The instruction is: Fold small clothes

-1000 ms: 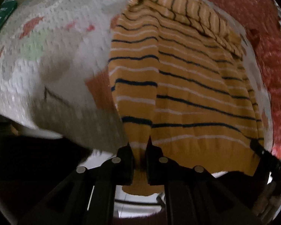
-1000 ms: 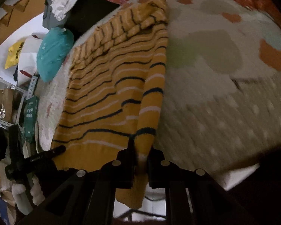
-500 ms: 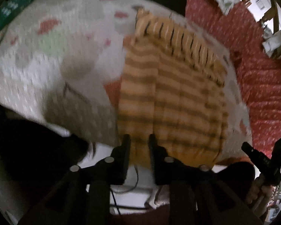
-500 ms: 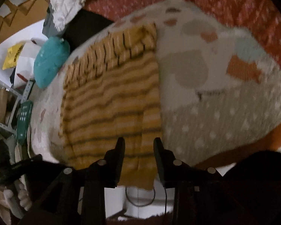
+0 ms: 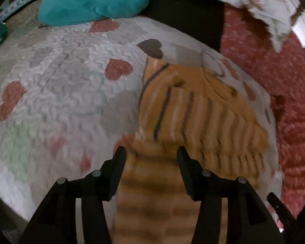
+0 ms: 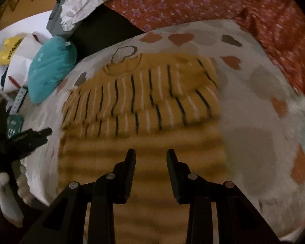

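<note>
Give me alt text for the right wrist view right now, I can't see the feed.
The right gripper hangs open over a mustard striped sweater lying on a heart-patterned blanket, sleeves folded across its body. The left gripper shows at the left edge, with a teal cushion beyond and a red floral bedspread behind.

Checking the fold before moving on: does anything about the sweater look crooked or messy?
Slightly. The striped sweater lies on the heart blanket with its folded sleeve layers stepped and angled, edges not lined up.
</note>
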Demonstrator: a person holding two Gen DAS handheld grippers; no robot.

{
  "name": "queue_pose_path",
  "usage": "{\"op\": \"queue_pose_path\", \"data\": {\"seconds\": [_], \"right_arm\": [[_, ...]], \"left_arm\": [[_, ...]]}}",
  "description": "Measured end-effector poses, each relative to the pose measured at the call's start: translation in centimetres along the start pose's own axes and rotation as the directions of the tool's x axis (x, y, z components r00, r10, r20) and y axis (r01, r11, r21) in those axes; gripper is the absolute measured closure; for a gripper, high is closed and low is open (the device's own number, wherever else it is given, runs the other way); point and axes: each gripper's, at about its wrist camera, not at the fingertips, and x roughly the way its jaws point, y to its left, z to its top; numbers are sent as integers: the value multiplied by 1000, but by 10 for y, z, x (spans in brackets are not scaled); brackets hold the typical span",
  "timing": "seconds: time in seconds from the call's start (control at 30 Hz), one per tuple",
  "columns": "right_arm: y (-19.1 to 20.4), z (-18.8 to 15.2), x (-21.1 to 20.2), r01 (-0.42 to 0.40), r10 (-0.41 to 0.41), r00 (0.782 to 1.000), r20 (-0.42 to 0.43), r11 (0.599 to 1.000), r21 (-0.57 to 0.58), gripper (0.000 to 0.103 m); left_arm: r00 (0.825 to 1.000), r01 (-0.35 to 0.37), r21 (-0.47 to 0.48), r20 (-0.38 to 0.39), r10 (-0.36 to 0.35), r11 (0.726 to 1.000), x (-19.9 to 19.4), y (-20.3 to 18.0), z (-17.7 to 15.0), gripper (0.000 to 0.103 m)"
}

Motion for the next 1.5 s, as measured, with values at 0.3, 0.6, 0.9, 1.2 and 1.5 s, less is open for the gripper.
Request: {"op": "queue_pose_path", "data": {"seconds": [0.3,0.6,0.9,1.2,1.5], "right_arm": [[41,73,114,40,-37,997,-63,998,48,69],[73,79,140,93,-103,989,-108,992,-89,62],[110,70,102,21,-32,997,-77,991,-133,61],[119,7,63,-20,-4,992,-125,981,-191,54],[-38,-66,-26,142,-134,987,-85,985,94,49]], "left_arm": [[989,-127,76,-71,133,989,67,-11,27,57],[974,-225,-23,-45,224,974,51,36,41,79],[989,-143,-187,-52,135,972,24,106,42,78],[987,-149,-127,-85,139,981,23,108,23,75],[993,-46,-59,-109,39,997,7,80,-49,55]]}}
